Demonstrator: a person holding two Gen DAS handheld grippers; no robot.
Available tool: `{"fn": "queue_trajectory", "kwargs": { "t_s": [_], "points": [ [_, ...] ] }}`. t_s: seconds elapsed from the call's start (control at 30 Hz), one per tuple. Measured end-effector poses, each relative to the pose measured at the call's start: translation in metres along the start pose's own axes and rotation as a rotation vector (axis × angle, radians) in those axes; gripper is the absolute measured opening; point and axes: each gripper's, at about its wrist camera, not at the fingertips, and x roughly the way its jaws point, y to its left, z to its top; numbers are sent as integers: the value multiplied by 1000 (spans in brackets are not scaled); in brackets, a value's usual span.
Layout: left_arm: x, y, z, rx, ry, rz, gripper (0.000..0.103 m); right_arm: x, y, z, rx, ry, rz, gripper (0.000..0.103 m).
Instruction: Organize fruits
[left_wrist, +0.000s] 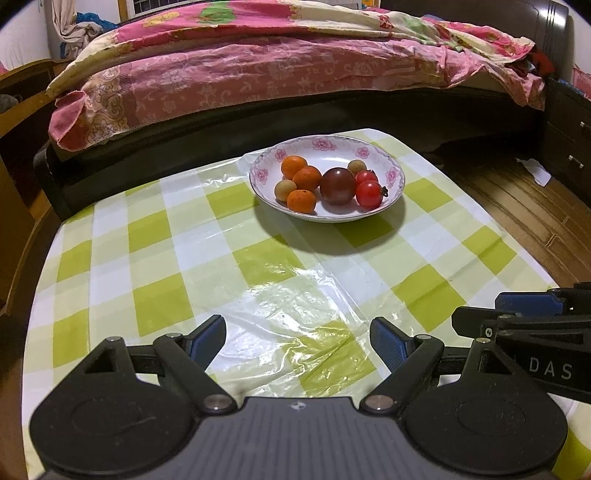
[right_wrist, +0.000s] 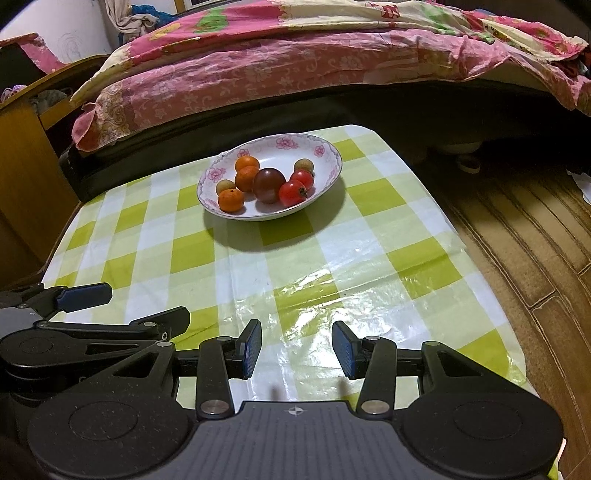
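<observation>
A white floral bowl (left_wrist: 258, 173) (right_wrist: 325, 147) stands at the far end of the green-checked table (left_wrist: 155, 258) (right_wrist: 369, 258). It holds three small oranges (left_wrist: 306, 178) (right_wrist: 246, 178), a dark purple tomato (left_wrist: 337, 185) (right_wrist: 269, 184), two red tomatoes (left_wrist: 369, 193) (right_wrist: 292, 193) and two tan longans (left_wrist: 284, 189) (right_wrist: 304, 164). My left gripper (left_wrist: 297, 343) hovers open over the near table, nothing between its blue pads. My right gripper (right_wrist: 296, 349) is beside it, jaws narrower but open and empty. Each gripper also shows at the edge of the other's view: the right gripper (left_wrist: 517, 314), the left gripper (right_wrist: 118, 306).
A bed with a pink floral quilt (left_wrist: 258, 74) (right_wrist: 277, 66) runs along the far side of the table. Wooden furniture (left_wrist: 22, 110) stands on the left, a dark drawer unit (left_wrist: 569, 147) on the right. A wood floor (right_wrist: 535, 240) lies beyond the table's right edge.
</observation>
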Motion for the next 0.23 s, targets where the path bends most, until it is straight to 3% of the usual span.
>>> {"fn": "queue_trajectory", "kwargs": {
  "t_s": [0.23],
  "points": [
    [-1, 0, 0, 0, -7, 5, 92, 0, -1, 1, 1, -5, -5, 41]
  ]
}}
